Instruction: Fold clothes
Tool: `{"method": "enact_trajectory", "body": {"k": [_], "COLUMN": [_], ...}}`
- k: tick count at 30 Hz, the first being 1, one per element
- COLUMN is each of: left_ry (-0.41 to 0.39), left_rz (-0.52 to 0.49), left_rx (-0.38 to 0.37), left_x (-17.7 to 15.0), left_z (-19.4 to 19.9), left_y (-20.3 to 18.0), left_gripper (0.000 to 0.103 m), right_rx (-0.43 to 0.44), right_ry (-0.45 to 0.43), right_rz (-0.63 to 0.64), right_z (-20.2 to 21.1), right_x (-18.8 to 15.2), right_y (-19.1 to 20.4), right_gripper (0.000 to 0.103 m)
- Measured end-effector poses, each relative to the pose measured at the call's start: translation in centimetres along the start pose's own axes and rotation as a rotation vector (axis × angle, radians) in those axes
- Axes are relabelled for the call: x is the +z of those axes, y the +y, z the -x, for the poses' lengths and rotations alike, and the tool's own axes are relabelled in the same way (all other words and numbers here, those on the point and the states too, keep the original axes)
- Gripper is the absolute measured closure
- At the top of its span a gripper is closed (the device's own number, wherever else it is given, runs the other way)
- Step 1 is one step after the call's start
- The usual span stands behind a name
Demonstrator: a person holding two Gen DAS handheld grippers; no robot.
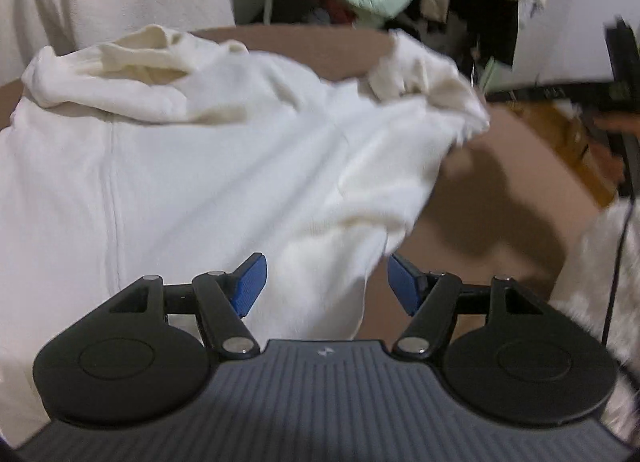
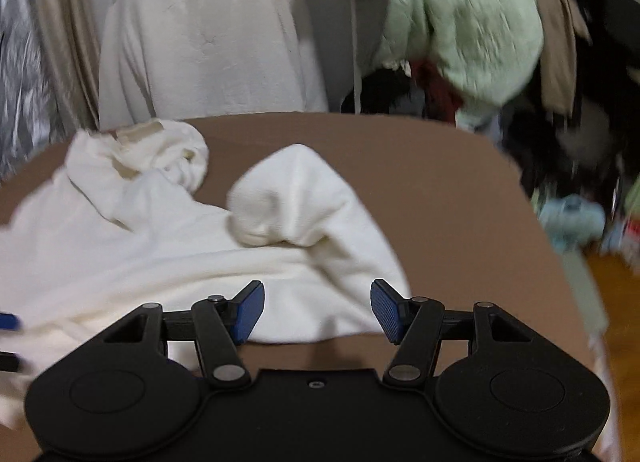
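Observation:
A cream-white hooded garment (image 1: pixel 192 166) lies spread over a brown table (image 1: pixel 492 198), its hood bunched at the far side and a sleeve flopped to the right. My left gripper (image 1: pixel 324 282) hovers open just above the garment's near hem, with cloth lying below the gap between its blue pads. In the right wrist view the same garment (image 2: pixel 168 246) covers the table's (image 2: pixel 440 198) left half, with a sleeve folded into a hump in the middle. My right gripper (image 2: pixel 318 310) is open over the garment's near right edge, gripping nothing.
Behind the table hang a white garment (image 2: pixel 208 34), a pale green fleece (image 2: pixel 468 30) and dark clothes. Cluttered items and a wooden floor (image 2: pixel 616 302) lie to the right. A black cable (image 1: pixel 618 254) and fluffy white fabric (image 1: pixel 600 262) sit at the right edge of the left wrist view.

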State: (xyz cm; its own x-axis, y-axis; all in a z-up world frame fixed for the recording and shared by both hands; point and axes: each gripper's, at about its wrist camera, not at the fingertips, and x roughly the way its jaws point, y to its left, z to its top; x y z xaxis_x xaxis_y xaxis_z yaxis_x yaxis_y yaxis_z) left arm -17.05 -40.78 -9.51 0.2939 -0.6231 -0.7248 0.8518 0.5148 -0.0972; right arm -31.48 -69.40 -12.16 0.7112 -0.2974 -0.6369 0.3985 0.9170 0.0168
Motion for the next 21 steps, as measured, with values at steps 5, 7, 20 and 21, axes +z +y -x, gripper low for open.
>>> {"method": "enact_trajectory", "body": {"k": [5,7,20,21], "left_ry": [0.068,0.092,-0.002,0.010], "left_rz": [-0.030,-0.041,0.190,0.199], "left_rx": [0.015,0.022,-0.024,-0.031], "left_x": [-1.5,-2.0,-0.8,-1.2], "left_z": [-2.3,-3.3,2.8,2.6], "left_y": [-1.4,-1.8,1.6,1.8], "left_gripper": [0.026,0.025,0.096,0.096], "right_rx": [-0.033,-0.040,-0.117,-0.121], "right_ry": [-0.042,-0.058,-0.140,-0.069], "right_rz": [0.074,0.078,-0.301,-0.356], "right_z": [-2.4,-3.2,-1.6,-2.6], "right_x": [0.0,0.2,0.7,0.0], "right_y": [-0.6,-0.9,-10.6,-12.0], "right_gripper": [0.038,0.038,0.091,0.086]}}
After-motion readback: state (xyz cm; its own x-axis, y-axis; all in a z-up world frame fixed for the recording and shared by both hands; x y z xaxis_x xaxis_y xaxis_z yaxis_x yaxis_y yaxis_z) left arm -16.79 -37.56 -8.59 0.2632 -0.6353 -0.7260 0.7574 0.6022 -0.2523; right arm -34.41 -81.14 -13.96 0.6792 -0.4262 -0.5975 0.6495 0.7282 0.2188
